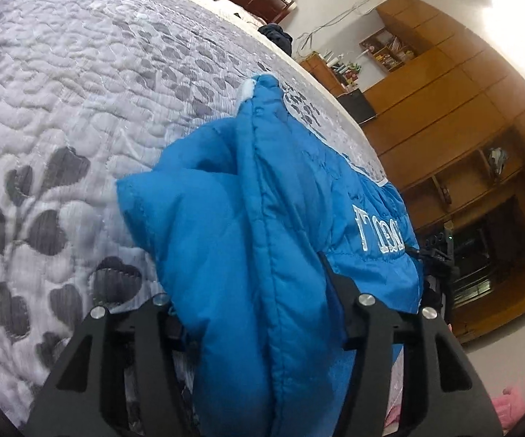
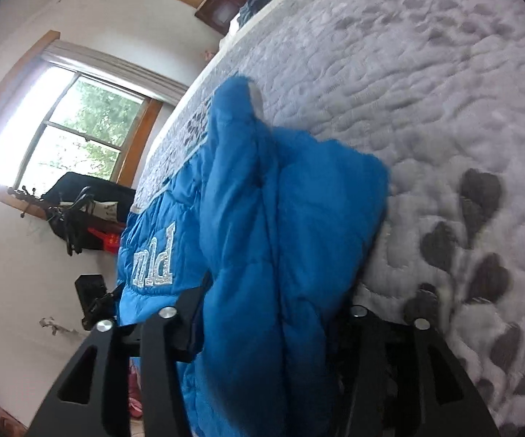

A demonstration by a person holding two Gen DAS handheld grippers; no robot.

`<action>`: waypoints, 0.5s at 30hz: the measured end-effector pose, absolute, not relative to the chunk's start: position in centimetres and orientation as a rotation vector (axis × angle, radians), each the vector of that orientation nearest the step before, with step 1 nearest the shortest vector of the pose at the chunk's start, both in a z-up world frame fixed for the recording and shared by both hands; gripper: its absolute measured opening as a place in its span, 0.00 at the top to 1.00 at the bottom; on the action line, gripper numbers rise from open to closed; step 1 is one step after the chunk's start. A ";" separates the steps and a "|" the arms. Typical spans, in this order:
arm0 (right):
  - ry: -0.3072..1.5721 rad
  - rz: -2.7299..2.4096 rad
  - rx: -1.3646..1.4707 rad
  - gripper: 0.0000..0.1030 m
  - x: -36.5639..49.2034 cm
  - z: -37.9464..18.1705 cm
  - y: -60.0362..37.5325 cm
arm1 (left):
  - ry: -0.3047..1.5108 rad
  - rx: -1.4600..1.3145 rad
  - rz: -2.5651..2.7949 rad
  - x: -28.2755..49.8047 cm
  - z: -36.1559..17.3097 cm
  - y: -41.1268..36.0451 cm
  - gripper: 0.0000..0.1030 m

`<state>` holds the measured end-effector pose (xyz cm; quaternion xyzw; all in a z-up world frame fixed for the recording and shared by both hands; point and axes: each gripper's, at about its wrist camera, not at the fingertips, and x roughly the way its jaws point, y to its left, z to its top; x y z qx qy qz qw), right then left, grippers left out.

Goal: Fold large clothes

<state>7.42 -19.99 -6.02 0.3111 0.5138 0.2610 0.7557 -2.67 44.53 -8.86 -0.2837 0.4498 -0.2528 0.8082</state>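
The bed [image 1: 80, 91] with its grey heart-print quilt takes up most of the view, and the blue puffer jacket [image 1: 247, 218] sits bunched at its edge. It's probably light, squishy and a bit slippery, so seams and hems look like the best spots to grab. It's bright blue with white stitched lettering. The left gripper [image 1: 262, 313] and right gripper [image 2: 266, 313] each have their fingers clamped on a thick fold of it.

left tool [image 1: 262, 313] tips: hidden by blue jacket [image 1: 244, 236] | right tool [image 2: 273, 313] tips: hidden likewise
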 end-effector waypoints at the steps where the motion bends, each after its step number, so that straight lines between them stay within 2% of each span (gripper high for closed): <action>1: 1.106 0.539 0.658 0.44 6.9 -5.4 -20.6 | 0.959 -0.607 -0.530 -2.9 -8.5 44.9 0.48; 2: 1.095 0.508 0.640 0.37 6.5 -5.0 -21.2 | 0.951 -0.611 -0.517 -3.2 -8.0 45.5 0.48; 3: 1.078 0.462 0.612 0.35 5.9 -4.2 -21.8 | 0.934 -0.615 -0.501 -3.6 -7.4 46.1 0.48; 9: 0.963 0.372 0.448 0.36 4.6 0.9 -21.5 | 0.800 -0.509 -0.389 -5.5 -3.1 46.8 0.49; 15: 0.991 0.594 0.330 0.36 6.6 3.1 -14.0 | 0.771 -0.399 -0.546 -5.5 -0.3 40.5 0.46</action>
